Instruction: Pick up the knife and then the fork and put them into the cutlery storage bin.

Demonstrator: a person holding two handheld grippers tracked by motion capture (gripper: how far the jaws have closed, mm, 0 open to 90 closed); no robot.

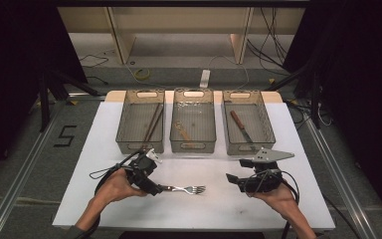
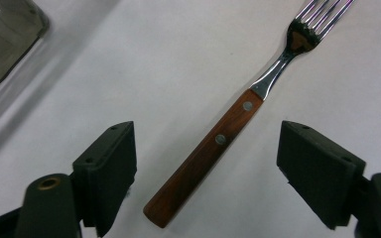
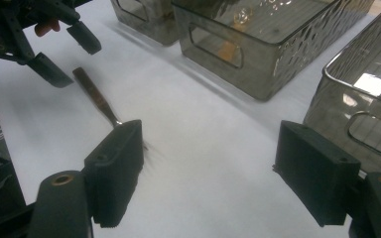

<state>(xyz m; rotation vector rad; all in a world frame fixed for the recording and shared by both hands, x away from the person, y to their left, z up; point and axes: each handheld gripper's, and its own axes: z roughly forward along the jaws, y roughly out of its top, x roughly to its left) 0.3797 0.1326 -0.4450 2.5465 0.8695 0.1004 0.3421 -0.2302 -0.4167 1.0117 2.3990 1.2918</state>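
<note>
A fork (image 1: pixel 186 189) with a wooden handle and steel tines lies on the white table top (image 1: pixel 204 211), tines pointing right. My left gripper (image 1: pixel 159 188) is low over its handle end. In the left gripper view the fork (image 2: pixel 218 144) lies between the wide-apart jaws of the left gripper (image 2: pixel 208 136), and neither pad touches it. My right gripper (image 1: pixel 231 179) stands open to the right of the tines with nothing in it. In the right gripper view its jaws (image 3: pixel 208 148) frame bare table, with the fork (image 3: pixel 94 94) and the left gripper (image 3: pixel 67 54) farther off.
Three clear grey bins stand in a row at the back of the table. The left bin (image 1: pixel 124 122) holds chopsticks (image 1: pixel 153 124), the middle bin (image 1: pixel 193 148) a wooden spoon (image 1: pixel 183 133), the right bin (image 1: pixel 266 119) a knife (image 1: pixel 241 125). Cables trail from both grippers.
</note>
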